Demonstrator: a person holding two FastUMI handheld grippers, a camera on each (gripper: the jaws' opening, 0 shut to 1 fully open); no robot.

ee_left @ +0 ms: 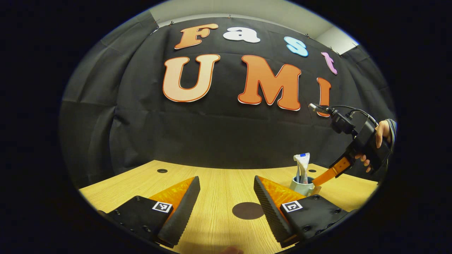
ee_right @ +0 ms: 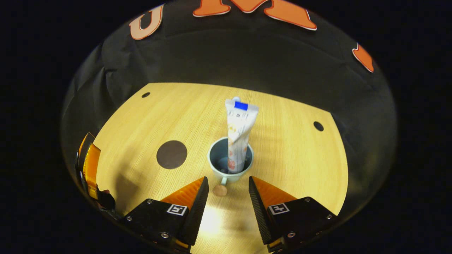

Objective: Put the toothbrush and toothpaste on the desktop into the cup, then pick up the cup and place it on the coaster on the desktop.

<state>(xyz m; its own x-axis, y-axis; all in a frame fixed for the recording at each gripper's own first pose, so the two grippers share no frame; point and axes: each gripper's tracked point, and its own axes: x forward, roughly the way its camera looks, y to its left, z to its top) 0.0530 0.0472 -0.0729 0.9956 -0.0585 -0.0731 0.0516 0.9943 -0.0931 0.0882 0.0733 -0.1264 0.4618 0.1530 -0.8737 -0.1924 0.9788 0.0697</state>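
Note:
A pale blue cup [ee_right: 213,157] stands on the wooden table, its handle turned toward my right gripper [ee_right: 227,197]. The white toothpaste tube [ee_right: 240,130] stands upright in it. A thin white piece, likely the toothbrush [ee_left: 297,168], shows beside the tube [ee_left: 304,165]. My right gripper hovers open just above and in front of the cup, nothing between its fingers. In the left gripper view a hand holds it over the cup [ee_left: 300,188]. The dark round coaster [ee_right: 171,154] lies left of the cup. My left gripper [ee_left: 226,208] is open and low over the table, with the coaster [ee_left: 248,210] between its fingers.
The wooden table [ee_right: 289,148] has small dark holes near its far corners [ee_right: 318,126]. The black cloth wall rises right behind its far edge. My left gripper [ee_right: 88,169] shows at the left edge of the right gripper view.

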